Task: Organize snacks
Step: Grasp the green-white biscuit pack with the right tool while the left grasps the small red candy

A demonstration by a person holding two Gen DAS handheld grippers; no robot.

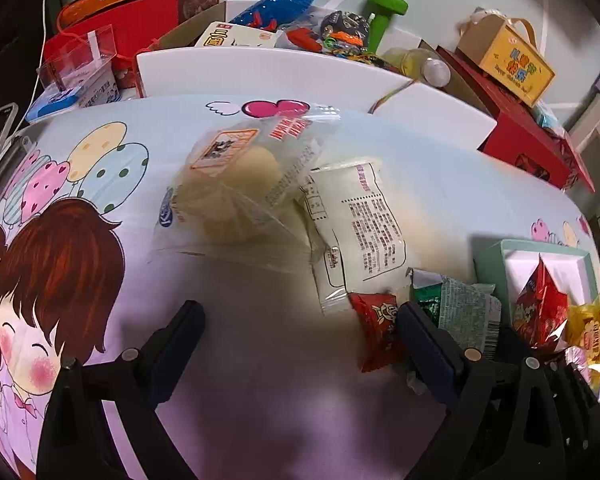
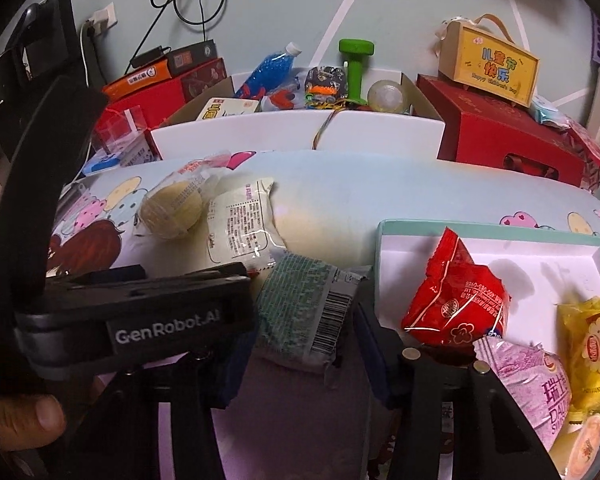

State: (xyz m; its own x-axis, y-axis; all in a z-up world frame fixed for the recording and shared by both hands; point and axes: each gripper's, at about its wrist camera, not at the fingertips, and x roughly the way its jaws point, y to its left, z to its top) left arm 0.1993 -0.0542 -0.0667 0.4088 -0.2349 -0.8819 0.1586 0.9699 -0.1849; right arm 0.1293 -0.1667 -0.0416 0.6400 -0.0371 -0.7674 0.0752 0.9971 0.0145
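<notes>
Reads "GenRobot.AI" on the left gripper [image 2: 188, 280] body, crossing in front of the right camera. Left of the teal-rimmed tray [image 2: 384, 240]: green packet [image 2: 304, 312] with barcode showing, lying between the wide-spread fingers of the right gripper [image 2: 300, 364] (contact unclear). Inside the tray: red packet [image 2: 456, 296], pink pack [image 2: 528, 388], yellow pack [image 2: 596, 356]. Left gripper [image 1: 300, 320] spread wide, gripping nothing, near the small red sachet [image 1: 376, 332]. Beyond the tray: yellow box [image 2: 490, 66] marked "儿童节快乐".

Dim indoor lighting, both fisheye views: strong barrel distortion with black vignette from 7 to 11 o'clock, soft focus and purple cast toward 6 o'clock, small glare streaks on red packet [image 2: 458, 300] film, diffuse shadow beneath left gripper [image 1: 300, 320].
</notes>
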